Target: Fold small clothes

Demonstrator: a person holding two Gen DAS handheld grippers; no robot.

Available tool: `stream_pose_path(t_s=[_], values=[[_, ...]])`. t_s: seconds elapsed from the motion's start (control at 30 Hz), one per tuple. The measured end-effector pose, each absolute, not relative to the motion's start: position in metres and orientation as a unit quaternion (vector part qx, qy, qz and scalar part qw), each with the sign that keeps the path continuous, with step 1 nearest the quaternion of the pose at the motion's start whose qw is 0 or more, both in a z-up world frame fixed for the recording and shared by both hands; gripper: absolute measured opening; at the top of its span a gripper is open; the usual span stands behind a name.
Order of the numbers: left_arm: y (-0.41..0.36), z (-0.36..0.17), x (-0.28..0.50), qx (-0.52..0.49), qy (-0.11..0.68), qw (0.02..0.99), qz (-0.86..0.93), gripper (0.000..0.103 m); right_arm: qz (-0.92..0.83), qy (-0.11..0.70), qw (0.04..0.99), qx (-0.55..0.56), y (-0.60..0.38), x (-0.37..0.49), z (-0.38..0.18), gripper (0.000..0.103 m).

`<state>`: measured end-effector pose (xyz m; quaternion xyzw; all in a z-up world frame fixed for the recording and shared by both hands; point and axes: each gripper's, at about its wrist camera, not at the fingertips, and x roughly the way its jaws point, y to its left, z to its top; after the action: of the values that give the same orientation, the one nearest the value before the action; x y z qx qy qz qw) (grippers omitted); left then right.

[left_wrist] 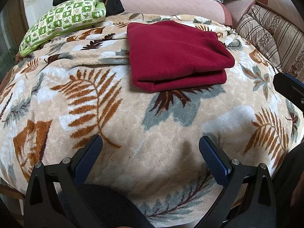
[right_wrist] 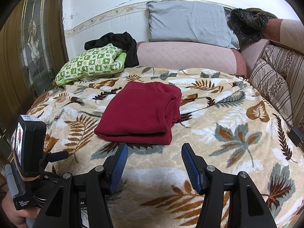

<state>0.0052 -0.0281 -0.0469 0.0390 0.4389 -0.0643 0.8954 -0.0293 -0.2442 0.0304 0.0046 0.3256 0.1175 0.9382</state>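
A dark red garment (right_wrist: 140, 110) is lying folded into a neat rectangle on a leaf-patterned blanket (right_wrist: 218, 133) covering a bed. The left gripper (left_wrist: 151, 144) and the right gripper (right_wrist: 154, 151) are hovering over the blanket just short of the garment's near edge, both with jaws spread wide and holding nothing. A green checked pillow (right_wrist: 93, 62) and a black cloth (right_wrist: 117, 39) are sitting at the bed's far left corner, beside a grey pillow (right_wrist: 190, 20).

Dark red garment (left_wrist: 176, 55), folded into a neat rectangle, flat mid-blanket (left_wrist: 117, 129)
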Motion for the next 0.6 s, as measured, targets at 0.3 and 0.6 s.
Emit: stream_pose_path(t_s=[0.3,0.6], values=[[-0.0265,-0.0492,0.0049,0.038,0.44,0.895,-0.063,0.102,0.117,0.326,0.938,0.005,-0.2436,-0.0292,0.0303,0.056],[-0.0247,-0.0503,0.0055,0.037,0.442,0.894,-0.065,0.102,0.117,0.327,0.938,0.005,-0.2427,-0.0291,0.0303,0.056]])
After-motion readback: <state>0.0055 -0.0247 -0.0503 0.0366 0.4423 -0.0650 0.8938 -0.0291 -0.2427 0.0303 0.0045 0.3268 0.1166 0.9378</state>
